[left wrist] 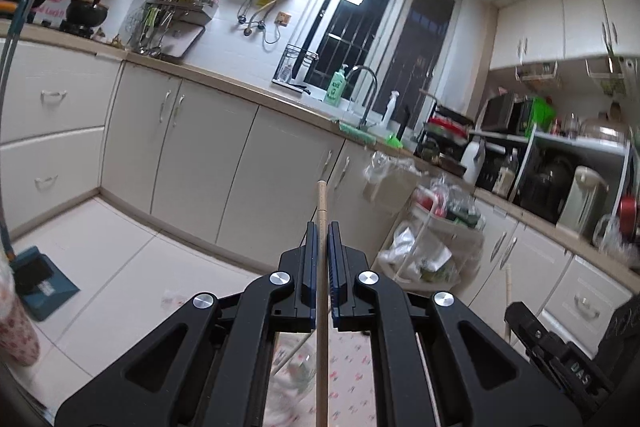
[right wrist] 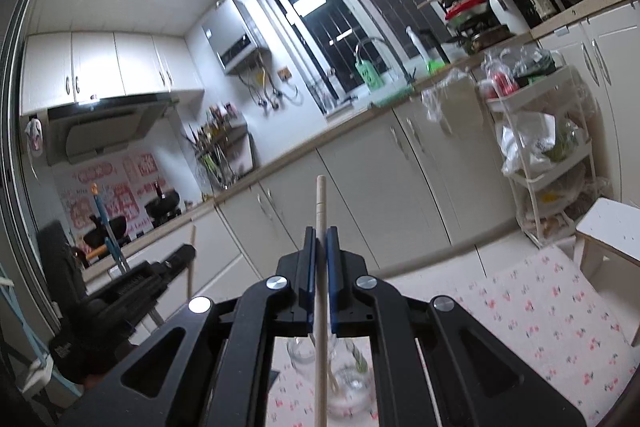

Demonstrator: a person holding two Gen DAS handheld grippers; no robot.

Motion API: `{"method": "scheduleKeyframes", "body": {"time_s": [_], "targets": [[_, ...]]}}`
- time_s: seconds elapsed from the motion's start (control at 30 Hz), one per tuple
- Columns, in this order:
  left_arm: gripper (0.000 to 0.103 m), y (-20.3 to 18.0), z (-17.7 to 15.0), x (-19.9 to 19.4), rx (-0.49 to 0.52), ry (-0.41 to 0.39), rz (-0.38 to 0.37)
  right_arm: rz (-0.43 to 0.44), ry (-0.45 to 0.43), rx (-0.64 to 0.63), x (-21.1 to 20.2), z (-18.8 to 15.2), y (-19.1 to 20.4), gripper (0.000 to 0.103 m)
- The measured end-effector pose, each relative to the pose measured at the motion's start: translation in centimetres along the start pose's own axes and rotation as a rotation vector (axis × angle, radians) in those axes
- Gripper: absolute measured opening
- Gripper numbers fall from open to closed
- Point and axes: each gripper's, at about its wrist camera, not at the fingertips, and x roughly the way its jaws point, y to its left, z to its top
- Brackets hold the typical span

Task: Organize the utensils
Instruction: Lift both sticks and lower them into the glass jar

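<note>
My left gripper [left wrist: 322, 227] is shut on a pale wooden chopstick [left wrist: 322, 203] that runs upright between its blue pads and sticks out past the tips. My right gripper [right wrist: 321, 231] is shut on a second wooden chopstick [right wrist: 321, 199], held the same way. Both grippers are raised and tilted up toward the kitchen cabinets. A clear glass jar [right wrist: 348, 379] stands below the right gripper on the floral tablecloth [right wrist: 552, 311]; it also shows blurred under the left gripper [left wrist: 298, 371]. The right gripper's body [left wrist: 560, 355] appears at the lower right of the left wrist view, the left gripper's body [right wrist: 132, 287] at the left of the right wrist view.
White base cabinets [left wrist: 192, 155] run under a beige counter with a sink tap [left wrist: 370, 95]. A white trolley [right wrist: 540, 147] stuffed with bags stands by the cabinets. A white stool [right wrist: 612, 231] is beside the table. A blue dustpan [left wrist: 40, 283] lies on the tiled floor.
</note>
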Motion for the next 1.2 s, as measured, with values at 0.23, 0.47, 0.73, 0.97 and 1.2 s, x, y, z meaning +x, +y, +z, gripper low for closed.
{"method": "scheduleKeyframes", "body": {"time_s": [0.23, 0.47, 0.73, 0.97, 1.2], "targets": [[0.005, 0.4, 0.0, 4.4, -0.028, -0.021, 0.017, 0.009, 0.0, 0.001, 1.5, 0.2, 0.1, 0.006], [0.005, 1.6, 0.1, 7.9, -0.068, -0.084, 0.067, 0.001, 0.017, 0.01, 3.4, -0.6, -0.9, 0.006], [0.005, 2.9, -1.0, 11.0, -0.068, -0.155, 0.136, 0.001, 0.039, 0.031, 5.7, -1.7, -2.2, 0.006], [0.005, 3.0, -3.0, 11.3, -0.026, -0.195, 0.183, 0.002, 0.071, 0.05, 6.9, -3.0, -3.2, 0.006], [0.005, 3.0, -4.7, 11.3, -0.001, -0.206, 0.201, 0.001, 0.092, 0.056, 7.5, -3.8, -3.7, 0.006]]}}
